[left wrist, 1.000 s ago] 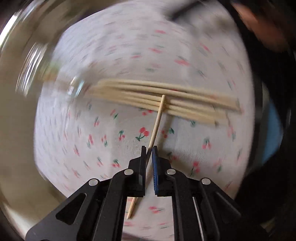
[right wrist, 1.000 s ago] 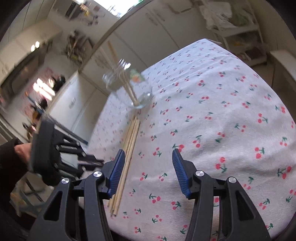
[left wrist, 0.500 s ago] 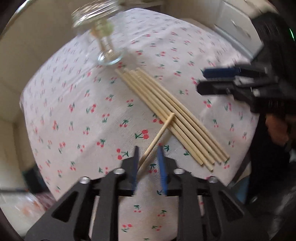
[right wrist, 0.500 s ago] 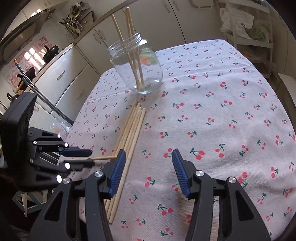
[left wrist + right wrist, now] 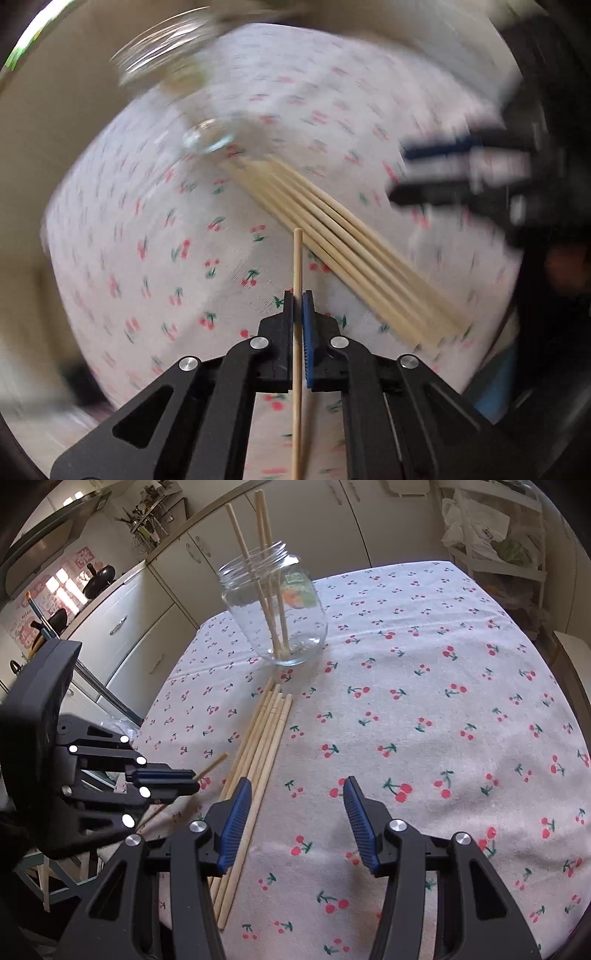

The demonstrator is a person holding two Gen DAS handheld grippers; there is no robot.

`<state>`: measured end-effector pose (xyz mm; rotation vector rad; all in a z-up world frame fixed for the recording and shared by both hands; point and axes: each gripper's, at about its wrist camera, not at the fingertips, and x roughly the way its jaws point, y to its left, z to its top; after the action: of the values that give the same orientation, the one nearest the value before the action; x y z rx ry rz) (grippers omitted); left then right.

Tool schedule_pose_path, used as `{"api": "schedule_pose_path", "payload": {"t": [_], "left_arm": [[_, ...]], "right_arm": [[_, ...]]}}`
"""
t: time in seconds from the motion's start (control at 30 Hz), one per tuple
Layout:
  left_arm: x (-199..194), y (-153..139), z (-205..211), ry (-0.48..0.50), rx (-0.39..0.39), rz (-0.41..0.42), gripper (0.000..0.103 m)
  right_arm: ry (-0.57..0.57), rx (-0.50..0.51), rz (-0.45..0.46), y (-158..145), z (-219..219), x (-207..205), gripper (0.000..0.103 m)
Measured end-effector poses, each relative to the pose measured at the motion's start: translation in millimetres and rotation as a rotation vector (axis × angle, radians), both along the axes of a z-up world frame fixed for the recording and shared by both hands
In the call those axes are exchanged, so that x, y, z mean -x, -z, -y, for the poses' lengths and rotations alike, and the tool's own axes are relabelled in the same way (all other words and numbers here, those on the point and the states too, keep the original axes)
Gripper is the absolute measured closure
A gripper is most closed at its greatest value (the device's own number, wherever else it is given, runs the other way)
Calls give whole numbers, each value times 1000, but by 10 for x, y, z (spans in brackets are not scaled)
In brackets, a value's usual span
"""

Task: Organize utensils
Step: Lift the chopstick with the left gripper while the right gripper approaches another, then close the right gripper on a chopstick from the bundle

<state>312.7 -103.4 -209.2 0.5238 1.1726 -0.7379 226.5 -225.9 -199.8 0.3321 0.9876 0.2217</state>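
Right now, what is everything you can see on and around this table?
Glass jar: one, clear, upright at the far side of the table.
Sticks in the jar: three, pale wood, leaning inside it.
Loose sticks: about six, pale wood, lying side by side in front of the jar.
Held stick: one, pale wood, clamped in the left hand-held gripper.
Tablecloth: one, white with red cherries, covering the table.
Cabinets: cream, behind the table.
Left hand-held gripper: black with blue pads, shut on the stick.
Right hand-held gripper: black with blue pads, open over the tablecloth.

Jar (image 5: 275, 605) on table (image 5: 461, 701), sticks (image 5: 264, 568) inside; chopstick bundle (image 5: 258, 753) before jar.
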Motion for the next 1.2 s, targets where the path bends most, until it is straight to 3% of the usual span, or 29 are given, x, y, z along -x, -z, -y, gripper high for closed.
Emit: {"api": "schedule_pose_path", "payload": {"t": [0.1,0.17,0.43,0.6,0.83,0.93,1.13,1.2], "left_arm": [[-85,-4,-264,-232,163,-84,99],[-83,-8,-371,-327,243,-100,99],[-84,34,-554,-523,388,-71,98],[-138,88,-583,-554,416,-79,98],[-127,126,-569,-566,425,-76,98],[-123,138,-566,-577,430,-80,98],[-129,141,-503,-563,397,-72,98],[-117,110,-463,-542,384,-56,93]], "right_arm": [[-11,21,-15,35,-87,-89,71],[-22,44,-27,65,-166,-164,78],[-43,117,-61,117,-392,-348,82],[-31,112,-71,83,-397,-365,83],[-32,229,-62,82,-475,-387,83],[-13,150,-92,103,-398,-414,83],[-30,222,-92,87,-433,-410,83],[-44,252,-92,87,-467,-423,83]]}}
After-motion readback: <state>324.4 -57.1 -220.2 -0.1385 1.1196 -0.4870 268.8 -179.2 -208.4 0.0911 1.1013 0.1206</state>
